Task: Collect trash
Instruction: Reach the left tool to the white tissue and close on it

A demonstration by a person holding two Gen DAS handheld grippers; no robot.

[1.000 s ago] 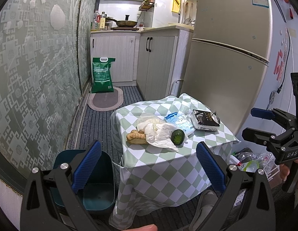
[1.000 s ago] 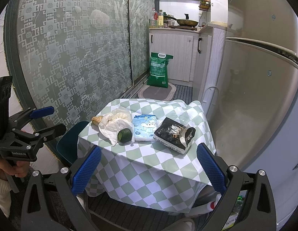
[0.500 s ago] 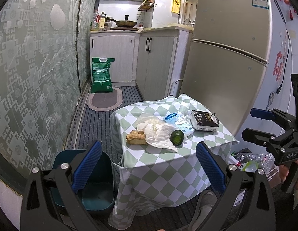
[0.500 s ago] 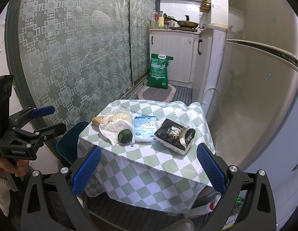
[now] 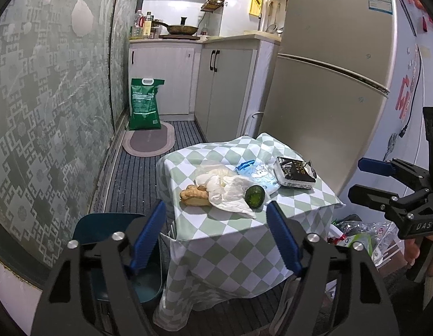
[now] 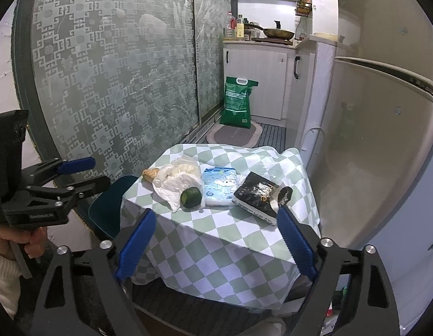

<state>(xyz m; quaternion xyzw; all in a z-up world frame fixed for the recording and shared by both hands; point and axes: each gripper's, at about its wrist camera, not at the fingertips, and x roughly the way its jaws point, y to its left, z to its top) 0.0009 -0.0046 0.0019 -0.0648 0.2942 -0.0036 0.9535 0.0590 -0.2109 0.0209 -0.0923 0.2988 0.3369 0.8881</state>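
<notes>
With both tools, left [image 5: 216,240] and right [image 6: 216,247], spread but closing on nothing, first approach the crumpled white plastic bag [image 5: 227,189] on the green-checked table [image 5: 244,224], then pinch.

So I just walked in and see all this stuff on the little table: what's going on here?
A person holds a two-finger gripper in each hand in front of a small checkered table. On it lie a black packet, a blue-and-white pack, a crumpled white bag, a green vegetable piece and some bread. Nothing is picked up yet: the left gripper and right gripper are empty, jaws closing. A dark bin waits beside the table.
</notes>
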